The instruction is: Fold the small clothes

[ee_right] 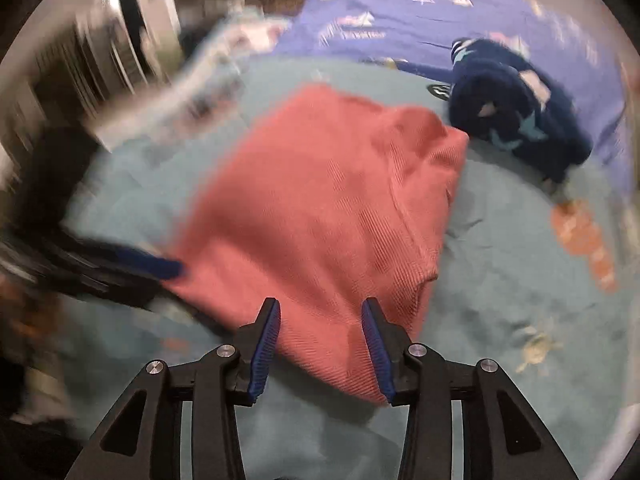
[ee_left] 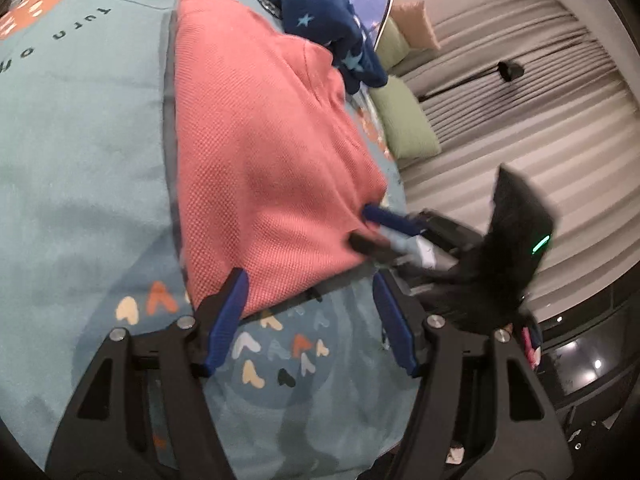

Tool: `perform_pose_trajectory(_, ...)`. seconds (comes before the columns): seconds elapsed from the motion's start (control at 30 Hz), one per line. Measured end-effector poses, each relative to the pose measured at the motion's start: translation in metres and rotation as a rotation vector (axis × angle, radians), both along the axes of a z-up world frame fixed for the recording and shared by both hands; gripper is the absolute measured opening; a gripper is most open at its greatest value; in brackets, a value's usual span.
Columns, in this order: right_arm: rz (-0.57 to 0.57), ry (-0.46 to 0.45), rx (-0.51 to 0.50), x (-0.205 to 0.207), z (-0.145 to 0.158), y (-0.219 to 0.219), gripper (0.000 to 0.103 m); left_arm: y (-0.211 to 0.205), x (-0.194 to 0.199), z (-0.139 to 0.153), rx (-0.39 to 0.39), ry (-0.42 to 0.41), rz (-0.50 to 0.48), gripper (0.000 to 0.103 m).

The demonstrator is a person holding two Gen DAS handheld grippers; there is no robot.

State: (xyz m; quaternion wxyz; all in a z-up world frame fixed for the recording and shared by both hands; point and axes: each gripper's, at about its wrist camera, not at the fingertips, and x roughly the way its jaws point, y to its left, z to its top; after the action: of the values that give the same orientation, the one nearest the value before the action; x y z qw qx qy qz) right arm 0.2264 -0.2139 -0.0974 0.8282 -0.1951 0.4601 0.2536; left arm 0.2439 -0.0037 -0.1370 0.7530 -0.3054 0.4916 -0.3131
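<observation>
A coral-red knit garment (ee_left: 256,152) lies folded on a teal bedspread (ee_left: 80,140); it also shows in the right wrist view (ee_right: 320,208). My left gripper (ee_left: 312,292) is open and empty, just off the garment's near edge. My right gripper (ee_right: 320,320) is open, its fingers straddling the garment's near corner; in the left wrist view it (ee_left: 368,228) sits at the garment's right corner. The left gripper's blue finger (ee_right: 152,264) shows at the garment's left edge in the right wrist view.
A dark blue star-patterned garment (ee_left: 324,16) (ee_right: 520,112) lies crumpled beyond the red one. A purple sheet (ee_right: 420,12) covers the far side. Green cushions (ee_left: 404,120) and a striped surface (ee_left: 520,120) lie off the bed's edge.
</observation>
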Motion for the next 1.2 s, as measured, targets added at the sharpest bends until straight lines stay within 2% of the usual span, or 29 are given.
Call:
perform_pose_trajectory(0.07,0.033,-0.057,-0.062,-0.009,-0.008,0.002,0.043,0.005,-0.001,-0.002,-0.029,0.024,0.007,0.066)
perform_pose_trajectory(0.1,0.038,-0.077,-0.055,-0.014,-0.009,-0.002,0.044,0.008,-0.002,-0.002,-0.031,0.03,0.005,0.065)
perform_pose_trajectory(0.23,-0.001,0.025,0.005,-0.01,0.0,-0.028,0.05,0.016,-0.002,0.014,-0.011,0.035,0.012,0.066)
perform_pose_trajectory(0.3,-0.034,-0.009,-0.01,-0.008,0.018,-0.039,0.051,0.017,0.004,0.027,-0.015,-0.011,0.028,0.066)
perform_pose_trajectory(0.37,-0.042,-0.062,0.055,-0.002,0.042,-0.04,0.056,0.013,0.015,0.035,-0.064,-0.035,0.025,0.066)
perform_pose_trajectory(0.4,-0.045,-0.062,0.095,0.008,0.047,-0.04,0.063,0.01,0.02,0.036,-0.087,-0.037,0.022,0.066)
perform_pose_trajectory(0.43,-0.048,-0.059,0.129,0.015,0.05,-0.037,0.064,0.006,0.026,0.036,-0.107,-0.041,0.015,0.067)
perform_pose_trajectory(0.5,-0.045,-0.054,0.157,0.033,0.046,-0.027,0.064,-0.003,0.041,0.027,-0.099,-0.03,0.019,0.067)
perform_pose_trajectory(0.6,-0.028,0.022,0.171,0.059,0.021,-0.013,0.063,-0.013,0.054,0.0,-0.072,0.07,0.014,0.067)
perform_pose_trajectory(0.67,-0.031,0.024,0.14,0.071,0.005,-0.013,0.059,-0.011,0.052,-0.01,-0.093,0.066,0.01,0.067)
perform_pose_trajectory(0.7,-0.03,0.021,0.131,0.073,0.0,-0.016,0.058,-0.008,0.049,-0.009,-0.103,0.048,0.003,0.067)
perform_pose_trajectory(0.77,-0.043,0.033,0.157,0.077,-0.001,-0.031,0.058,-0.001,0.045,-0.006,-0.095,0.066,0.002,0.067)
perform_pose_trajectory(0.87,-0.12,0.035,0.205,0.082,0.012,-0.058,0.058,0.02,0.041,0.009,-0.097,0.041,0.051,0.067)
perform_pose_trajectory(0.93,-0.157,0.037,0.243,0.085,0.021,-0.069,0.069,0.03,0.043,0.015,-0.08,0.023,0.077,0.068)
perform_pose_trajectory(0.97,-0.176,0.059,0.275,0.089,0.023,-0.074,0.073,0.035,0.043,0.016,-0.089,0.03,0.093,0.069)
perform_pose_trajectory(1.03,-0.19,0.136,0.373,0.099,0.021,-0.083,0.083,0.042,0.046,0.008,-0.156,0.079,0.103,0.07)
perform_pose_trajectory(1.07,-0.197,0.198,0.453,0.107,0.017,-0.089,0.083,0.044,0.046,0.0,-0.201,0.114,0.104,0.07)
perform_pose_trajectory(1.17,-0.249,0.431,0.687,0.142,-0.01,-0.104,0.084,0.043,0.047,-0.017,-0.23,0.16,0.115,0.07)
perform_pose_trajectory(1.2,-0.269,0.486,0.711,0.15,-0.02,-0.104,0.084,0.043,0.046,-0.021,-0.233,0.17,0.116,0.07)
